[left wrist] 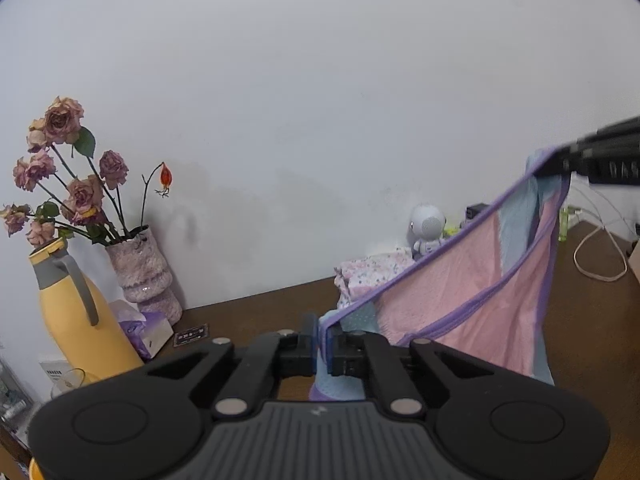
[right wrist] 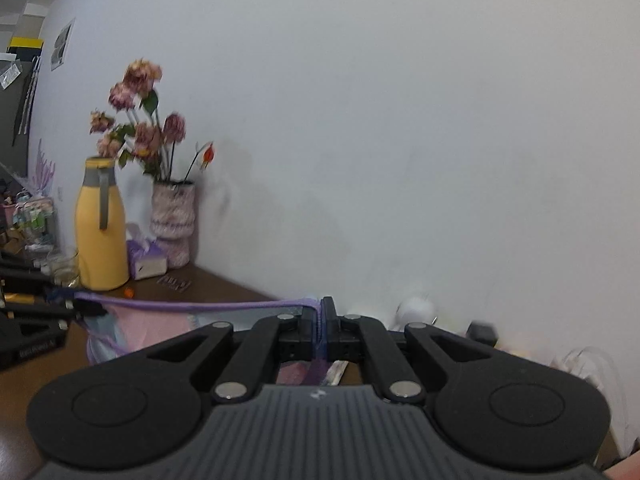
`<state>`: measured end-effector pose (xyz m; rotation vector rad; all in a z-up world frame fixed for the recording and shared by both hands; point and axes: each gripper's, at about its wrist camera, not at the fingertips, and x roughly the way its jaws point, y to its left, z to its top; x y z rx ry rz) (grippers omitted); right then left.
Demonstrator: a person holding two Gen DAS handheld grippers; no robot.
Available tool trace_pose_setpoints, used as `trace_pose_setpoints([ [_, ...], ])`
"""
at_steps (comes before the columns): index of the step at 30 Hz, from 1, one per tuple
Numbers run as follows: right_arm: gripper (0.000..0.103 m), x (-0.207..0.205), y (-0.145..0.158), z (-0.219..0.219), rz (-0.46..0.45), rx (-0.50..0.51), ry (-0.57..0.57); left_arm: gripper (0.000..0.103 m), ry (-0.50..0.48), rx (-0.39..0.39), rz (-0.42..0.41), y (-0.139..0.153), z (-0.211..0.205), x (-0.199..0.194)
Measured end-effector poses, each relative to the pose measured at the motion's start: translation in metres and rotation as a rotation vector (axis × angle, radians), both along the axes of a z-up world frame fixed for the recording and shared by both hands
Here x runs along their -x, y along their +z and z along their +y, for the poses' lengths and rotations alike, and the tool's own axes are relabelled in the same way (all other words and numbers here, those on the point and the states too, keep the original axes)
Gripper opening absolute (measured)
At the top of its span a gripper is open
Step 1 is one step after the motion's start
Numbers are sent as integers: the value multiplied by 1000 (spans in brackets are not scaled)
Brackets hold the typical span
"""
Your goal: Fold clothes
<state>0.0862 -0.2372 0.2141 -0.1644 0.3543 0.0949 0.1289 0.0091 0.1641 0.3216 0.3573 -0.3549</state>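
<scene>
Fingers (left wrist: pixel 304 344) of both grippers clamped on pink mesh garment's (left wrist: pixel 460 300) purple-bound hem, stretched taut.

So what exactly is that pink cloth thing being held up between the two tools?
It is a small pink and pale-blue mesh garment with purple trim, soft and thin-looking. It hangs in the air above the brown wooden table, stretched by its purple edge between the left gripper, shut on one end, and the right gripper, shut on the other. The rest droops loosely below that taut edge. Behind it lies a folded floral cloth.
</scene>
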Motion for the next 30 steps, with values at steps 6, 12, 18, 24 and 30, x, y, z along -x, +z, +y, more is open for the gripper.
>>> trace_pose_setpoints([
  [6, 5, 3, -81, 21, 298, 20, 161, 2, -87, -59, 33, -25, 2, 20],
  [12, 39, 33, -109, 64, 284, 23, 366, 2, -194, -107, 64, -48, -15, 48],
  [18, 38, 45, -123, 103, 215, 95, 429, 2, -240, -113, 69, -57, -18, 69],
  [24, 2, 45, -128, 91, 160, 37, 326, 3, -218, -126, 69, -72, -8, 75],
  [30, 1, 51, -120, 56, 63, -116, 220, 6, -101, -104, 114, -113, -3, 70],
])
